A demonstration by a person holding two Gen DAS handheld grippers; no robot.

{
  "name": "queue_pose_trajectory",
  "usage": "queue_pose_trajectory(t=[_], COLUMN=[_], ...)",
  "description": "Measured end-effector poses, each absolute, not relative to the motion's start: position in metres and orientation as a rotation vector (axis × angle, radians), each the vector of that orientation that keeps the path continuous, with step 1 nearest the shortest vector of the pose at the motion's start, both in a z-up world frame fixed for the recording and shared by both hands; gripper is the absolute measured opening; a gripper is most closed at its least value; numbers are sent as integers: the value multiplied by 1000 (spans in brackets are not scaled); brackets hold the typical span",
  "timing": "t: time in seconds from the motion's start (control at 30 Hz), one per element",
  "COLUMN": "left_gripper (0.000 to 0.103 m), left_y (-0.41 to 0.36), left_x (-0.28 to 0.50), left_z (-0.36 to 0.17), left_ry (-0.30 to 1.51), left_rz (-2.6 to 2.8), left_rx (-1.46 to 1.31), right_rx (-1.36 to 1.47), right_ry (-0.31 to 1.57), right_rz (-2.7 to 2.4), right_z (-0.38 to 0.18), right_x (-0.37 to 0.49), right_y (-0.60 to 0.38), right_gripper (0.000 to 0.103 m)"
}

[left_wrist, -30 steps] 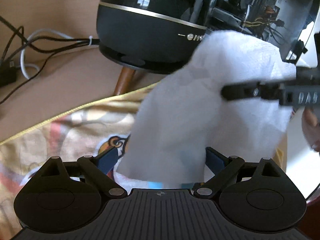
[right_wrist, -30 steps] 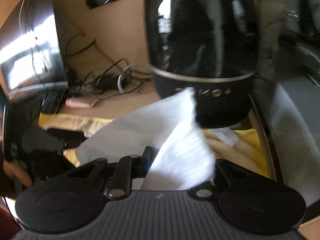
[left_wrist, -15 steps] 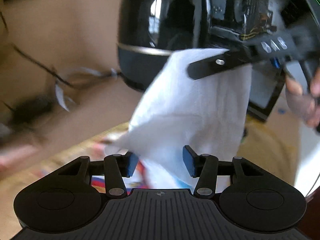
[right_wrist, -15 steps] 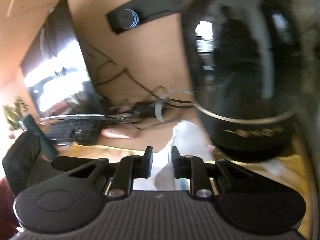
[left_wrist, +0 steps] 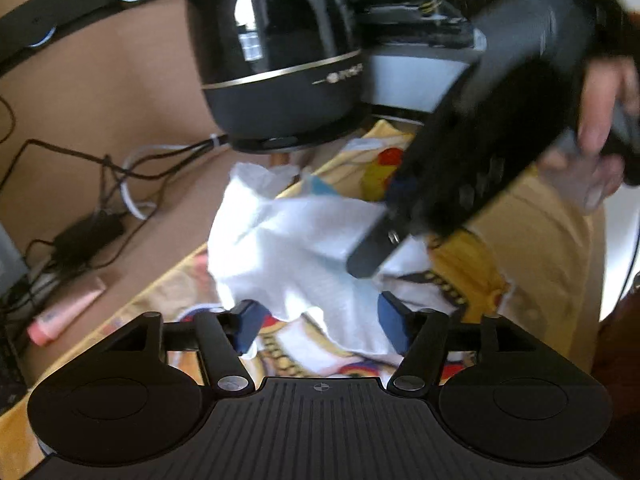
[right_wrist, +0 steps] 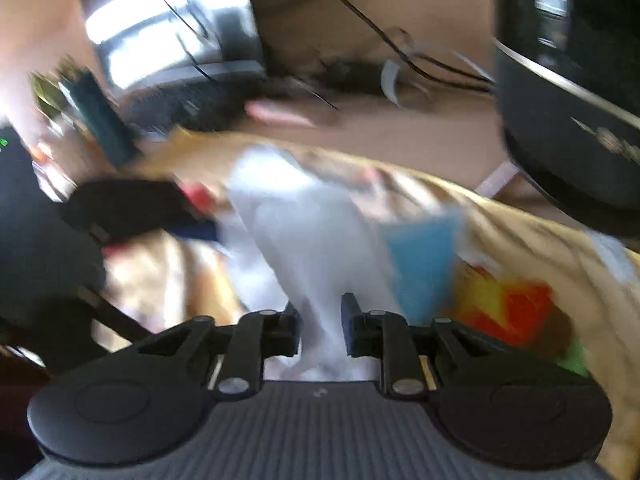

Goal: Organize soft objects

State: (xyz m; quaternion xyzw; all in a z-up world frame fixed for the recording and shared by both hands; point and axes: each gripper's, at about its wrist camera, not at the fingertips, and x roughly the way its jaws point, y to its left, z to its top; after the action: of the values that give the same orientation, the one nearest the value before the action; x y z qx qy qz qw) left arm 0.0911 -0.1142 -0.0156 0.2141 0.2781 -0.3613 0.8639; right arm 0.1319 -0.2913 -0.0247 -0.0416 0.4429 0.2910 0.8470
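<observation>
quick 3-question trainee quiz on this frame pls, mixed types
1. True or false: the left gripper is clamped on the white cloth.
2. Which gripper has cloth between its fingers? A) left B) right C) neither
3. Fill in: the white cloth lies on a ____ printed fabric.

Key: 1 false, its jaws stand wide apart with the cloth lying beyond them. 2 B. 3 yellow.

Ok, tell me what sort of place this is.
Probably a home desk or office corner: tangled cables on a tan desktop, a keyboard below a bright screen, and a glossy black speaker-like appliance.
</observation>
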Motion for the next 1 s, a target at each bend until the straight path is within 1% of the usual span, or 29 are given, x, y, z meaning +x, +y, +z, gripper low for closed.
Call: queue_pose_trajectory(t=[0.03,0.07,0.1,0.13,0.17,0.2,0.3,0.33,0.4,0.47,0.53,0.6,0.63,0.67,0.7,0.8,0.9,0.93,1.0], left_gripper=[73,73,74,75,78,82,85,87,88,88,89,92,93,93,93,94,94,94,94], left_y=[-115,-118,-121,-124,-127,-128,-134,-137,-136,-133,-128,-123,-120,-114,-108,-91,-84,-84,-88], left_x=[89,88,87,85,83,80,73,72,74,75,72,70,69,70,71,81,102,109,126], left_z=[-16,-15,-13,-12,-9,-8,-10,-10,-11,-9,-5,-2,-1,1,3,7,0,-4,-13], left_ry=[581,575,569,560,548,538,523,528,532,531,521,513,509,507,504,528,621,652,709], left_rz=[-768,-781,-795,-819,-848,-871,-922,-922,-908,-905,-894,-872,-854,-833,-811,-759,-760,-771,-796], left_rx=[444,443,443,442,439,440,467,473,477,469,466,474,480,472,462,379,220,165,56], right_rx=[-112,-110,-90,-75,-80,-106,-238,-281,-362,-427,-444,-394,-361,-318,-268,-143,150,245,316], right_ry=[932,917,891,857,820,779,668,644,619,639,672,684,681,685,687,697,695,678,627], right_rz=[585,575,586,609,629,638,645,664,703,727,743,730,719,717,707,665,639,638,619], right_z=[-27,-27,-23,-17,-10,-5,4,4,0,-10,-19,-20,-19,-16,-12,-2,15,23,38], right_x=[128,123,119,115,112,108,104,106,112,119,128,136,139,142,144,153,169,169,165], right_y=[-294,-298,-301,-302,-300,-296,-275,-267,-252,-241,-236,-239,-242,-248,-254,-274,-313,-327,-345], right_gripper=[32,42,53,60,75,83,84,84,84,81,70,34,26,9,5,5,5,5,5])
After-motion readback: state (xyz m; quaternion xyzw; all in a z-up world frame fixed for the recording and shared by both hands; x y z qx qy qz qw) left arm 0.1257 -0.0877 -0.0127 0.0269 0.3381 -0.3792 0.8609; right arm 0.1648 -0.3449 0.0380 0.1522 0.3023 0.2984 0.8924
